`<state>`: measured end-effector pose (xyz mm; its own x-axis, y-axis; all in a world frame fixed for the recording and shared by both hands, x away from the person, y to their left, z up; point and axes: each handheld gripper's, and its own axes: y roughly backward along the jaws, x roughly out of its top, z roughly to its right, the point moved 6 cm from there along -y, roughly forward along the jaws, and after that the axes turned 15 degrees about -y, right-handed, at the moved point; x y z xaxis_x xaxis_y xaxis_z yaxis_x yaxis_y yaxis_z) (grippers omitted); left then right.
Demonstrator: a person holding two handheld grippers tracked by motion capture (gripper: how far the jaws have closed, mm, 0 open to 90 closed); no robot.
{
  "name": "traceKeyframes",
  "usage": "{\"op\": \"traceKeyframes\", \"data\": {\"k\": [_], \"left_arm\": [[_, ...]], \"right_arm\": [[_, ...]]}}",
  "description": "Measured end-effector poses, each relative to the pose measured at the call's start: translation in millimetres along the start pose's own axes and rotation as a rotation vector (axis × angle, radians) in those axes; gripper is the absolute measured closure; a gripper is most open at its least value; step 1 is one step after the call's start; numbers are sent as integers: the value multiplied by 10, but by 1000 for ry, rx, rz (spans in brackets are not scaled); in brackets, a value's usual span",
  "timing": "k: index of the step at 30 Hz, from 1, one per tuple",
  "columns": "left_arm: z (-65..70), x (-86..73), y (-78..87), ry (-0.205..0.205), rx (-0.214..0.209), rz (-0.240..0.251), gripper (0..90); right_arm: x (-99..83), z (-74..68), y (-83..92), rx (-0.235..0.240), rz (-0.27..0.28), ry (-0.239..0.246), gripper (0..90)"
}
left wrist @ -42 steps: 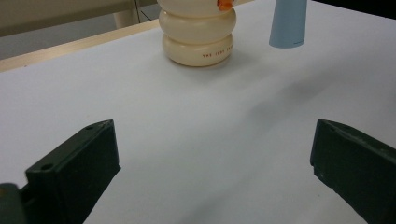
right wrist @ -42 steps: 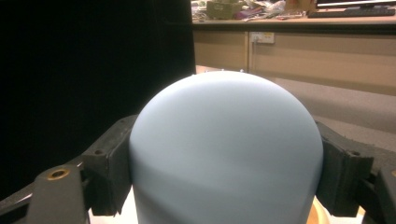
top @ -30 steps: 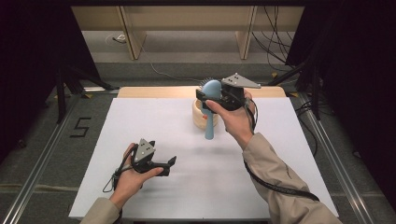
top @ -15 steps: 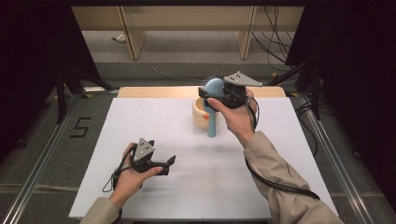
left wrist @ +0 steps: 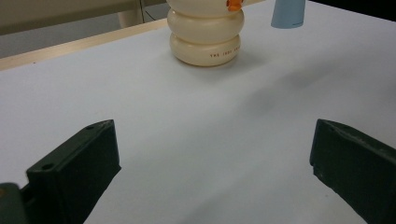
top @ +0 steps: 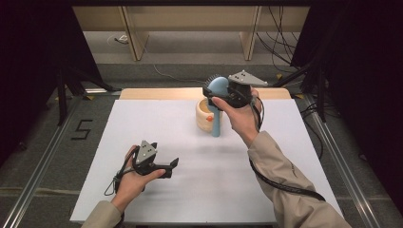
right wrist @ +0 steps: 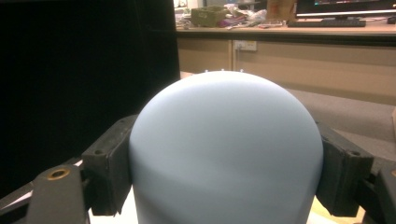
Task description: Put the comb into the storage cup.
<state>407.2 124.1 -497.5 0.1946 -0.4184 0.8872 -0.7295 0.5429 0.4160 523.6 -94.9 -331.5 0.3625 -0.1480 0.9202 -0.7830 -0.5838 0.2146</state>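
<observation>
A light-blue brush (top: 216,110) with a rounded head hangs upright, its handle pointing down in front of a cream ribbed cup (top: 203,117). My right gripper (top: 219,91) is shut on the brush's head (right wrist: 226,149), one black pad (right wrist: 108,173) pressing on each side. The cup (left wrist: 205,38) has an orange mark near its top, and the handle's lower end (left wrist: 288,13) hovers beside it, just above the table. My left gripper (top: 172,165) rests low on the white table near the front left. Its jaws stand wide open (left wrist: 215,172) with nothing between them.
The white tabletop (top: 157,123) has a wooden strip along its far edge (top: 157,93). Metal rails run along both sides on the floor. Wooden furniture legs and loose cables lie beyond the table. Dark curtains flank the scene.
</observation>
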Motion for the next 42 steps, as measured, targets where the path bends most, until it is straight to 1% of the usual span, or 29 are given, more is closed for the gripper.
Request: {"op": "traceKeyframes", "data": {"k": [7,13,42], "left_arm": [[-2,-6,-2,0,0,-2,11],[-10,-3,-1,-1,2,-1,11],[-14,-15,-8,5,4,-7,13]], "right_arm": [[27,42,-11,-7,5,-13,208],[59,71,-13,-15,14,-13,208],[262,117,-18,-31,69,-18,208]]}}
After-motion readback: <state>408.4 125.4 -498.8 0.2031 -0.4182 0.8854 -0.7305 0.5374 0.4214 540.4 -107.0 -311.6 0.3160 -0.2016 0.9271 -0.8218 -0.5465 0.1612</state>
